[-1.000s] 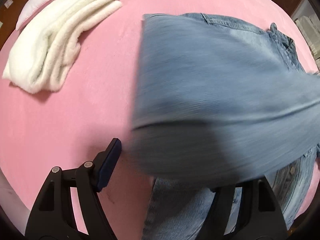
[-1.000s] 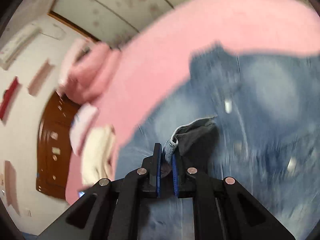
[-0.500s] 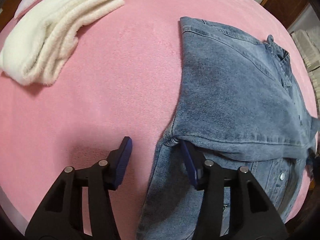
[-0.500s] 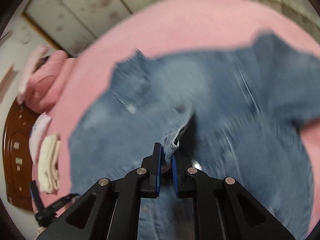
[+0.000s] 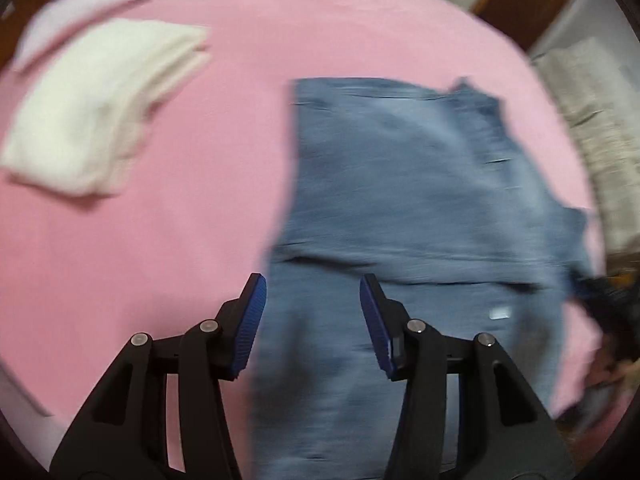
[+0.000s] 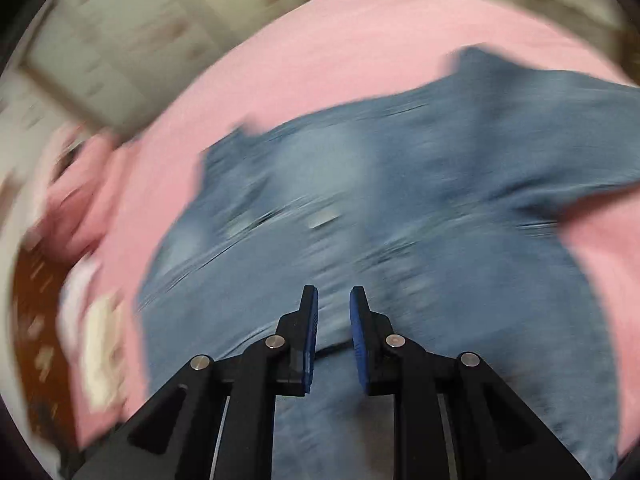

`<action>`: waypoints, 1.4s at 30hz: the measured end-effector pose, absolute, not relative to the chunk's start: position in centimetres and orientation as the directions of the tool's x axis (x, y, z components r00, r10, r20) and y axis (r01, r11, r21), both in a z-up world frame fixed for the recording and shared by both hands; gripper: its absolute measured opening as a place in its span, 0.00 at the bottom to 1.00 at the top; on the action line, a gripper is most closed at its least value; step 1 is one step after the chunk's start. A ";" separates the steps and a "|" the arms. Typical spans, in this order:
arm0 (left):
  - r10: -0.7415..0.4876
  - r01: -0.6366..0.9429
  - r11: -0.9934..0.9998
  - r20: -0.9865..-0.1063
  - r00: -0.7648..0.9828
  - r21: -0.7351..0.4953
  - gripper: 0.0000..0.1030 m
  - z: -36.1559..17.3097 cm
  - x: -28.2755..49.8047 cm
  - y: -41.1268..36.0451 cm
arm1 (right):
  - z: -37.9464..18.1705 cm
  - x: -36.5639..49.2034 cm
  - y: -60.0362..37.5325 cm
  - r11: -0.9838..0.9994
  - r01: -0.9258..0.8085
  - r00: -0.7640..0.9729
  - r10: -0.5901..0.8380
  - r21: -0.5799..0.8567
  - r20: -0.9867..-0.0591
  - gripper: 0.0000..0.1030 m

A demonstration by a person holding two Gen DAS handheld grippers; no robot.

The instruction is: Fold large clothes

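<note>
A blue denim jacket [image 5: 420,184] lies on the pink bed cover [image 5: 180,220], with one part folded across its body. My left gripper [image 5: 312,280] hovers above the jacket's near left edge. Its jaws are closing with a wide gap, and nothing is clamped between the pads. In the right wrist view the jacket [image 6: 400,184] is spread out and blurred. My right gripper [image 6: 334,292] hangs just over the denim. Its jaws are opening, a narrow gap shows, and no cloth sits between the blue pads.
A folded white fleecy garment [image 5: 96,108] lies at the far left of the bed, beside a pale pillow [image 5: 80,4]. Pink pillows [image 6: 76,184] and dark wooden furniture [image 6: 32,320] are at the left. Bare pink cover [image 6: 360,40] stretches beyond the jacket.
The right gripper let go of the denim cuff it was pinching and its jaws parted. The left gripper lifted away from the folded edge and its gap narrowed. The folded part now lies flat.
</note>
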State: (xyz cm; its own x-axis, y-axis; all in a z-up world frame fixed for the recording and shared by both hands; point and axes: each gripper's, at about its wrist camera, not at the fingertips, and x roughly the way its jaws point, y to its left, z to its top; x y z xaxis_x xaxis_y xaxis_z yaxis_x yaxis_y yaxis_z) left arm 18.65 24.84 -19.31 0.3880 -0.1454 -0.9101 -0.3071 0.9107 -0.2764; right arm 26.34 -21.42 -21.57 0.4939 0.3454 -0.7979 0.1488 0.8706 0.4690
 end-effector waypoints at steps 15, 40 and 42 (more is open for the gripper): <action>-0.194 -0.505 0.803 -0.940 0.280 -0.316 0.01 -29.7 27.0 25.5 | -31.8 32.1 -9.4 0.810 -0.143 0.201 0.587 0.569 -0.784 0.00; -0.045 -0.586 0.758 -0.919 0.391 -0.287 0.01 -29.1 35.8 32.1 | -37.4 42.7 -15.8 0.662 0.127 0.423 0.638 0.739 -0.644 0.00; -0.028 -0.610 0.740 -0.918 0.394 -0.284 0.01 -29.3 35.7 34.2 | -36.7 43.0 -20.9 0.750 0.219 0.525 0.449 0.625 -0.723 0.00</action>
